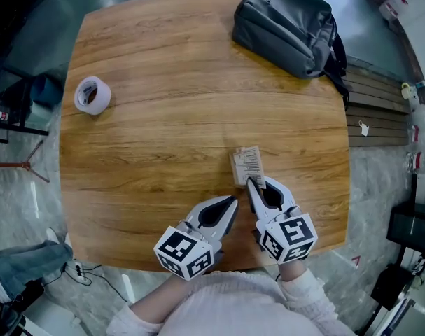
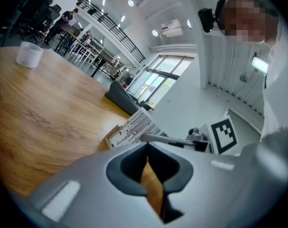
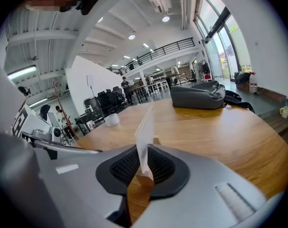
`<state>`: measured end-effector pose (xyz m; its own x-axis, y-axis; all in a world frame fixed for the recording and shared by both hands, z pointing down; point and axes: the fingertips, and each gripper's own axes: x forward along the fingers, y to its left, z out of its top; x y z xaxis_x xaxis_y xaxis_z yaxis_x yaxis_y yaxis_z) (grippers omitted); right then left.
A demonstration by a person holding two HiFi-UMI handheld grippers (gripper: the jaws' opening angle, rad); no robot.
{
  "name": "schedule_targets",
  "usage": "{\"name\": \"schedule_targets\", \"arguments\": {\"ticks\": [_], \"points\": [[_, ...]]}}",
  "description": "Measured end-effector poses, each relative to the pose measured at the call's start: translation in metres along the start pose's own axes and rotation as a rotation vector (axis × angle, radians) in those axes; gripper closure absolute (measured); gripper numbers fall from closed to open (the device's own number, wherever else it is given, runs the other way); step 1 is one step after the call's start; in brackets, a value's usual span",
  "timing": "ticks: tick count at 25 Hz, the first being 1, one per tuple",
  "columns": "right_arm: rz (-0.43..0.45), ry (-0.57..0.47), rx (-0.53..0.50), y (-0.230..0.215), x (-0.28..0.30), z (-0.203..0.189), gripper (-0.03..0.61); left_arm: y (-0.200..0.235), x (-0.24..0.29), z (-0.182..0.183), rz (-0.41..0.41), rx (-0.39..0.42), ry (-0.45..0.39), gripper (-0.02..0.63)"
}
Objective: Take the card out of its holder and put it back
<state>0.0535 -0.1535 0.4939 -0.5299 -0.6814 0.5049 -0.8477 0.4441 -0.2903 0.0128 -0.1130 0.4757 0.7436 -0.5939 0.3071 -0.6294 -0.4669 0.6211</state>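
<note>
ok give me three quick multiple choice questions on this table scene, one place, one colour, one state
1. Where on the table is the tape roll? A far left, B near edge, C middle
2. What colour is the bag? A red, B grey, C yellow
3. What do the fingers of the right gripper hold? A nothing, B the tape roll, C the card

1 A, it lies alone by the left edge
2 B, grey fabric at the far right corner
3 C, the card stands edge-on between the pads in the right gripper view
</note>
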Motion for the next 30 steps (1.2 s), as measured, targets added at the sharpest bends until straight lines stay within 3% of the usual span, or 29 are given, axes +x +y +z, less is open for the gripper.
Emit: {"name": "schedule_targets", "arguments": {"ticks": [7,30], "points": [[-0.036,-0.004,-0.01,-0.003,-0.003,0.001,0.571,0.004,-0.001,0.003,0.018,0.01,-0.012,0.606],[-0.069,-0.042,-0.063,0.004,-0.013,0.013,0.572,0.0,-0.014,0.006,0.023,0.033,-0.023,0.606]]}}
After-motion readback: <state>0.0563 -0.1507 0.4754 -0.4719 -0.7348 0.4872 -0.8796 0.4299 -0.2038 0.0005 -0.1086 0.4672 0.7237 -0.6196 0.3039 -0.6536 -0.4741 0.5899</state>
